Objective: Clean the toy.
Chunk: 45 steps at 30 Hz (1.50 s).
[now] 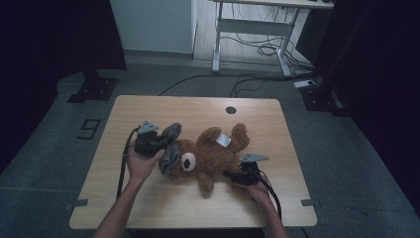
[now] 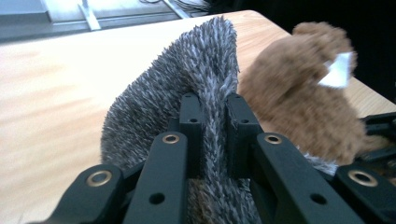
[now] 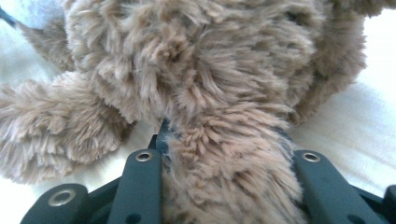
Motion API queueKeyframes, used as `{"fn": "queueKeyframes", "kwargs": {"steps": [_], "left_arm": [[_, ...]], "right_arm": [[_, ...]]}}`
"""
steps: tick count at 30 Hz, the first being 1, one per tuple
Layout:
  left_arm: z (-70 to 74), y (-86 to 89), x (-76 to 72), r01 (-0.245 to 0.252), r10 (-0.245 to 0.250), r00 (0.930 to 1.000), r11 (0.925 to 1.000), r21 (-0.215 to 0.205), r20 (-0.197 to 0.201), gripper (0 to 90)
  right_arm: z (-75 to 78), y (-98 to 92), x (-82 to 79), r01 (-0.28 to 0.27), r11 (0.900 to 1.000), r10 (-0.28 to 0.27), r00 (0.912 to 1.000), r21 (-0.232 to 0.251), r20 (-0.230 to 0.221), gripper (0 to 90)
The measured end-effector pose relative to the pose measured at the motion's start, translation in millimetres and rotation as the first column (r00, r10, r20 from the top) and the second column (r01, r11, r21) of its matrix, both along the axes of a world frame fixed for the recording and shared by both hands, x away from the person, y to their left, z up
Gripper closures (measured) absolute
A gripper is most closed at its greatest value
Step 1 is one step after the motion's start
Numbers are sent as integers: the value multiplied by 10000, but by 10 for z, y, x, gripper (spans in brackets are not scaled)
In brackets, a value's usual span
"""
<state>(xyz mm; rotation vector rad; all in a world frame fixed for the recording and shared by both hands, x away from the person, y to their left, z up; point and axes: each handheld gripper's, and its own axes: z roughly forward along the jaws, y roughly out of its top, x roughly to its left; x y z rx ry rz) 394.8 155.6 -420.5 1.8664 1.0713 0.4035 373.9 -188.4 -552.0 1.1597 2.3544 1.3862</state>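
A brown teddy bear (image 1: 210, 153) lies on its back across the wooden table (image 1: 148, 198), head toward the left, with a white tag (image 1: 224, 140) on its body. A grey fuzzy cloth (image 1: 171, 148) sits at the bear's head. My left gripper (image 1: 162, 145) is shut on this grey cloth (image 2: 187, 74), whose pile is pinched between the two black jaws (image 2: 215, 107); the bear (image 2: 299, 98) and its tag (image 2: 337, 70) lie beyond it. My right gripper (image 1: 234, 174) is at the bear's lower side, shut on a furry brown limb (image 3: 233, 182) that bulges between its jaws (image 3: 224, 137).
A round cable hole (image 1: 231, 109) sits near the table's far edge. Behind the table stand a white desk frame (image 1: 257, 29) with loose cables on the floor (image 1: 267, 49), and dark stand bases (image 1: 94, 89) at both far corners.
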Motion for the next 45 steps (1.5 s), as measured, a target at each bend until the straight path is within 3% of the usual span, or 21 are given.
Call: {"fn": "queueKeyframes", "kwargs": {"steps": [1,3,5,6,7,8,12,16,17,21,22,25,29,30,31,32,34,36,40,45], "left_arm": [[0,0,0,0,0,10000,10000,0,0,791],[14,-152,136,134,-129,9997,9997,222,-200,789],[-83,-325,326,336,-293,9941,9987,391,-1044,788],[-83,-325,326,336,-293,9941,9987,391,-1044,787],[-205,-400,402,496,-407,9847,9976,485,-1695,782],[-265,-417,419,497,-402,9813,9977,463,-1882,778],[-348,-360,380,448,-410,9813,9989,159,-1881,785],[-384,-342,280,513,-466,9850,9984,245,-1662,787],[-415,-337,209,563,-503,9884,9977,384,-1433,788],[-462,-307,81,602,-574,9924,9979,230,-1088,791],[-478,-295,19,633,-617,9934,9979,130,-967,792],[-491,-292,-46,683,-671,9945,9976,124,-799,793],[-513,-302,-151,760,-751,9957,9970,161,-535,795],[-517,-309,-201,827,-820,9956,9965,135,-458,796],[-517,-309,-201,827,-820,9956,9965,135,-458,795],[-522,-322,-255,847,-840,9959,9962,196,-331,796],[-521,-330,-282,868,-861,9958,9960,214,-304,796],[-517,-341,-355,960,-953,9951,9950,264,-250,796],[-527,-334,-415,1091,-1086,9938,9939,177,-253,797],[-534,-323,-464,1254,-1251,9918,9921,98,-277,797]], "right_arm": [[-2,6,15,35,10000,-35,10000,-24,63,612],[7,30,28,95,9998,-94,9999,-169,63,614],[14,56,31,159,9993,-152,9997,-348,207,615],[15,59,31,164,9991,-155,9996,-389,241,615],[15,59,31,162,9991,-152,9996,-379,242,615],[15,53,32,137,9992,-128,9996,-381,240,615],[15,52,28,118,9993,-109,9997,-357,239,614],[18,55,20,145,9990,-132,9995,-432,288,600],[28,60,-3,186,9982,-166,9992,-570,367,557],[44,32,-37,223,9980,-202,9992,-596,351,463],[50,-12,-65,322,9981,-305,9989,-522,343,390],[60,-49,-82,431,9978,-415,9986,-503,335,344],[148,-171,-137,674,9977,-670,9961,-49,570,274],[206,-239,-150,875,9955,-898,9936,361,687,235],[206,-239,-150,875,9955,-898,9936,361,687,235],[294,-323,-147,1144,9892,-1224,9887,913,865,218],[375,-362,-127,1334,9855,-1432,9853,1050,927,199],[478,-370,-116,1721,9788,-1852,9753,1113,1204,186],[653,-330,-50,1820,9765,-1974,9703,1153,1395,183],[759,-345,76,1943,9698,-2125,9698,1475,1196,217]]}}
